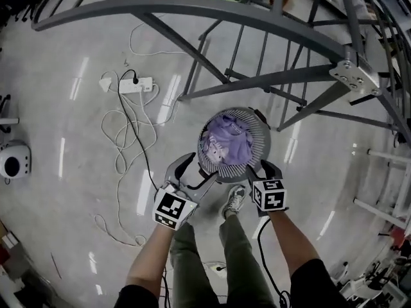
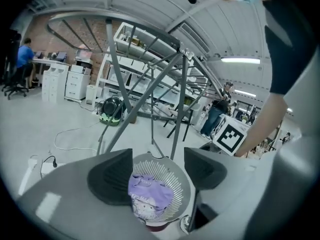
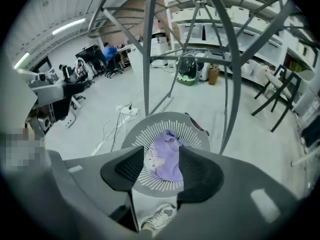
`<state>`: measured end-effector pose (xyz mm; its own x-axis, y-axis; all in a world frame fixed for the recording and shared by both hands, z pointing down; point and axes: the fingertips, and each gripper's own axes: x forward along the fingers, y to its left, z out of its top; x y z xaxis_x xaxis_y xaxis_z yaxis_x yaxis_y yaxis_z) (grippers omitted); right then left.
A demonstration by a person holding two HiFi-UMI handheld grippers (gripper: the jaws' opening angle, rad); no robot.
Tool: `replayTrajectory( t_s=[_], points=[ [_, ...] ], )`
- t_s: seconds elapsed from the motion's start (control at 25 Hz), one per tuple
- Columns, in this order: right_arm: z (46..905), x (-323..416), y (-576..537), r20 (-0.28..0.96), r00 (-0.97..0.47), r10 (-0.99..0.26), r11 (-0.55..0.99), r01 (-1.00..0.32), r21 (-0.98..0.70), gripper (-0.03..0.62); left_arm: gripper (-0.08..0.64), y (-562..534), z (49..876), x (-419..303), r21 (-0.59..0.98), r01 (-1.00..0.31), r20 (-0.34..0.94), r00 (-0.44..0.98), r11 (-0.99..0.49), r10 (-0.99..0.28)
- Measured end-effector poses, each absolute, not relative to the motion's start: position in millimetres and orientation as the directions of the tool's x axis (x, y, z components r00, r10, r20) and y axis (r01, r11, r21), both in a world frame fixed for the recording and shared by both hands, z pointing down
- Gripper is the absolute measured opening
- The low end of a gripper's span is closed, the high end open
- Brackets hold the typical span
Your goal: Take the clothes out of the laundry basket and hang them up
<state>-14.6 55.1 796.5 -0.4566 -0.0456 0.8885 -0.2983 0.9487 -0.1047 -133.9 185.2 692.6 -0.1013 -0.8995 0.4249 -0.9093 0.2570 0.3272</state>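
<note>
A round slatted laundry basket [image 1: 257,128] stands on the floor just ahead of the person's feet. A purple garment [image 1: 230,141] lies crumpled inside it. My left gripper [image 1: 194,175] hovers at the basket's near left rim and my right gripper [image 1: 262,171] at its near right rim. In the left gripper view the jaws [image 2: 157,171] stand wide apart above the basket [image 2: 175,184] and the garment [image 2: 149,191], with nothing between them. In the right gripper view the jaws [image 3: 161,166] are open too, pointing steeply down at the garment [image 3: 167,156] in the basket [image 3: 145,131], clear of the cloth.
A large grey metal rack [image 1: 257,18] arches over and behind the basket, with legs [image 1: 212,88] close to it. A power strip [image 1: 135,85] with loose cables lies to the left, and a white device [image 1: 14,160] at the far left. The person's shoe [image 1: 235,199] is beside the basket.
</note>
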Motion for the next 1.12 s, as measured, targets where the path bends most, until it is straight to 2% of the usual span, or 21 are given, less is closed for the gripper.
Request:
replayTrajectory(
  t_s=[0.16,0.28,0.56,0.84,1.12],
  points=[
    [849.1,-20.4,49.3,0.922,-0.387,-0.029,0.98,-0.193,-0.05,0.213,0.301,188.3,725.6,-139.0,0.34,-0.898,0.413,-0.124,0.279,-0.902],
    [887.9,-24.5,37.0,0.938,-0.344,-0.037,0.987,-0.161,-0.02,0.21,0.301,191.1,750.6,-139.8,0.35,-0.887,0.407,-0.145,0.3,-0.902],
    [963.1,-37.2,22.0,0.96,-0.276,-0.052,0.984,-0.179,0.002,0.207,0.301,193.8,805.3,-137.5,0.372,-0.872,0.401,-0.158,0.318,-0.902],
    [1022.7,-42.9,7.4,0.975,-0.215,-0.05,0.961,-0.275,-0.011,0.195,0.301,189.5,834.4,-134.4,0.375,-0.875,0.392,-0.149,0.306,-0.908],
    [1076.6,-55.8,-7.0,0.982,-0.169,-0.085,0.973,-0.227,0.045,0.193,0.301,187.6,845.7,-131.6,0.364,-0.885,0.368,-0.149,0.29,-0.918]
  ],
)
